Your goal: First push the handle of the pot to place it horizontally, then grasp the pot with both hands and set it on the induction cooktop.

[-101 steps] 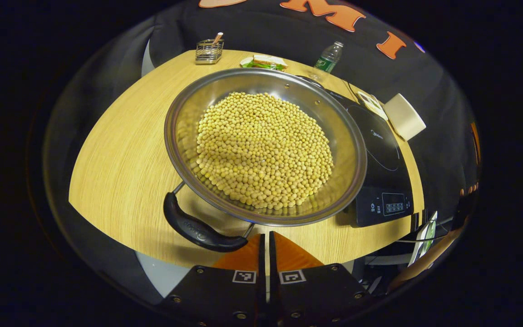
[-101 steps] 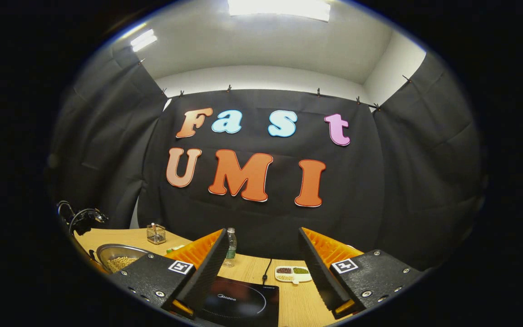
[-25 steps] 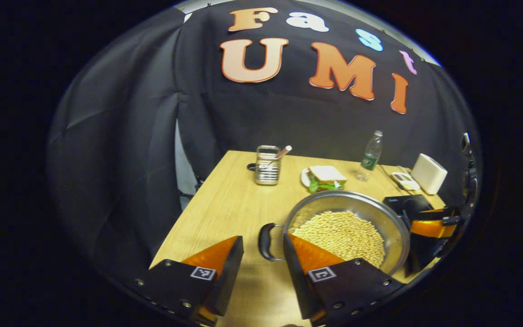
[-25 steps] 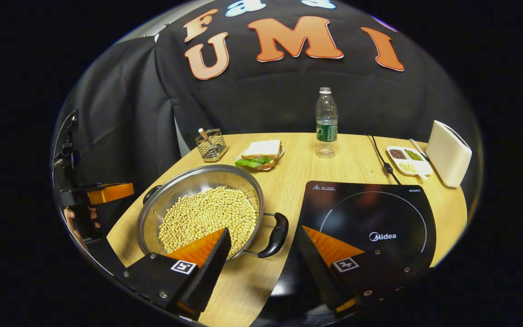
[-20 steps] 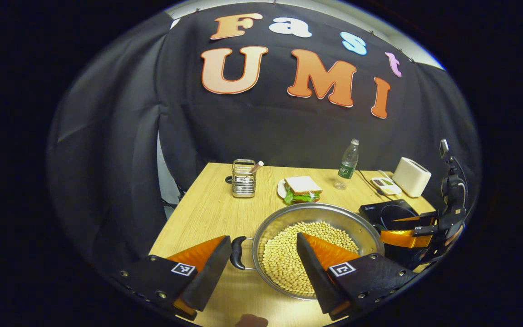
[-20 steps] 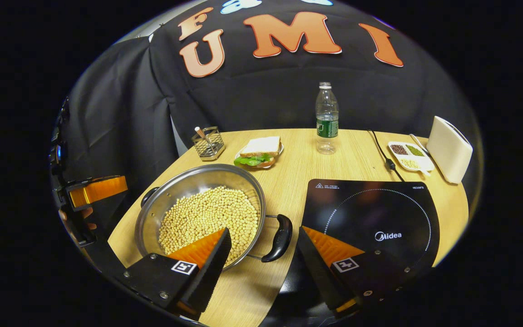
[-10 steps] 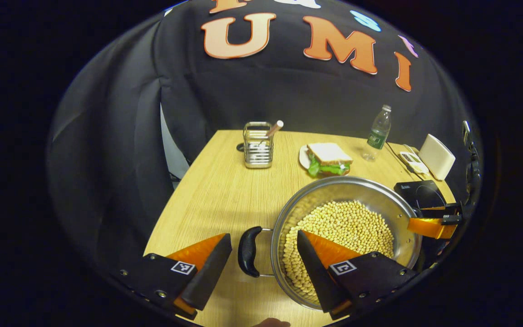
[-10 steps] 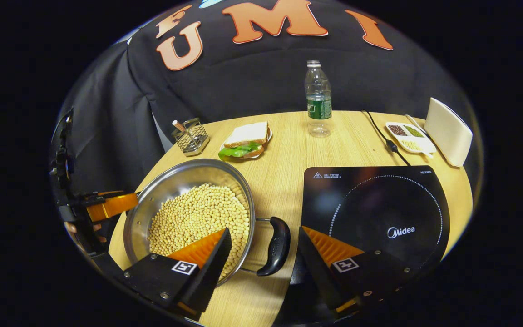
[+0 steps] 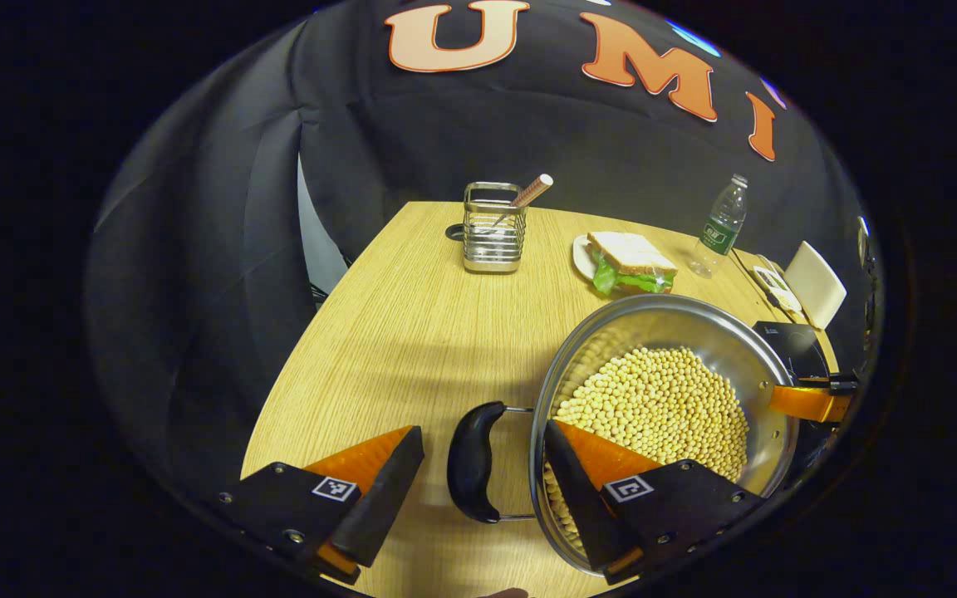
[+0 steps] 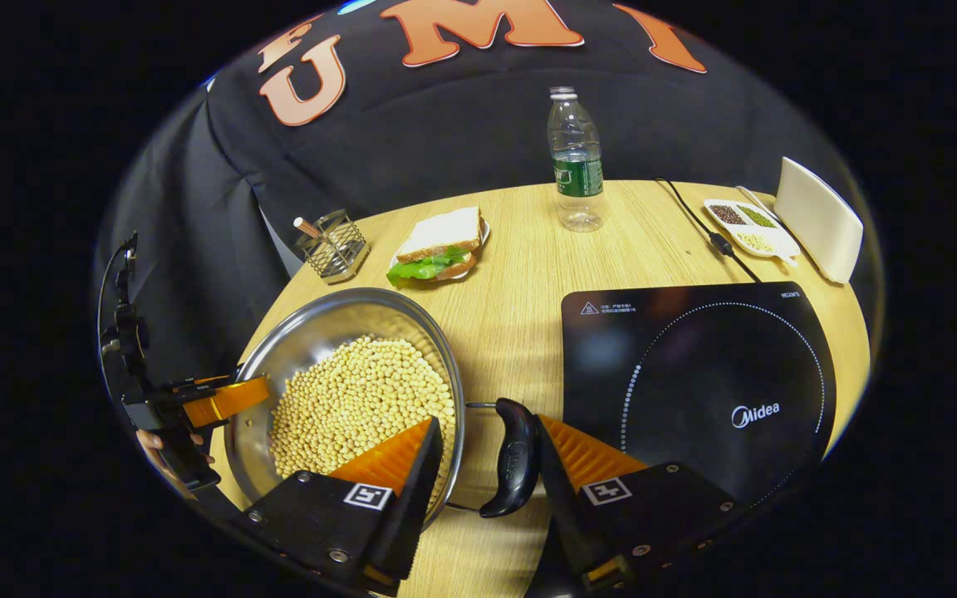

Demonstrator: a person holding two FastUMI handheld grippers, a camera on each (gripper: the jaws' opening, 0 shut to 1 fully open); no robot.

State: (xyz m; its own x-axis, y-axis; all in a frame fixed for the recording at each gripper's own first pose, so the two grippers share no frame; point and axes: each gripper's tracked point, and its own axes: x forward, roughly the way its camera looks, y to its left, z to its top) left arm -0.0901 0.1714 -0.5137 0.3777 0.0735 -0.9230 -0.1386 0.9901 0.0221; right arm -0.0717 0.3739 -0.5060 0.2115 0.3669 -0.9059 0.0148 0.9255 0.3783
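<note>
Both grippers have closed in on the pot since half a second ago. Left gripper view: the left gripper (image 9: pixel 478 465), fingers spread, straddles one black handle (image 9: pixel 473 461) at lower centre; the bean-filled pot (image 9: pixel 765 365) sits lower right on the table (image 9: pixel 395 332), bare wood at left. Right gripper view: the right gripper (image 10: pixel 487 453), fingers narrower but apart, brackets the second handle (image 10: pixel 514 468); one induction cooktop (image 10: pixel 694 374) lies right of it, its surface bare.
</note>
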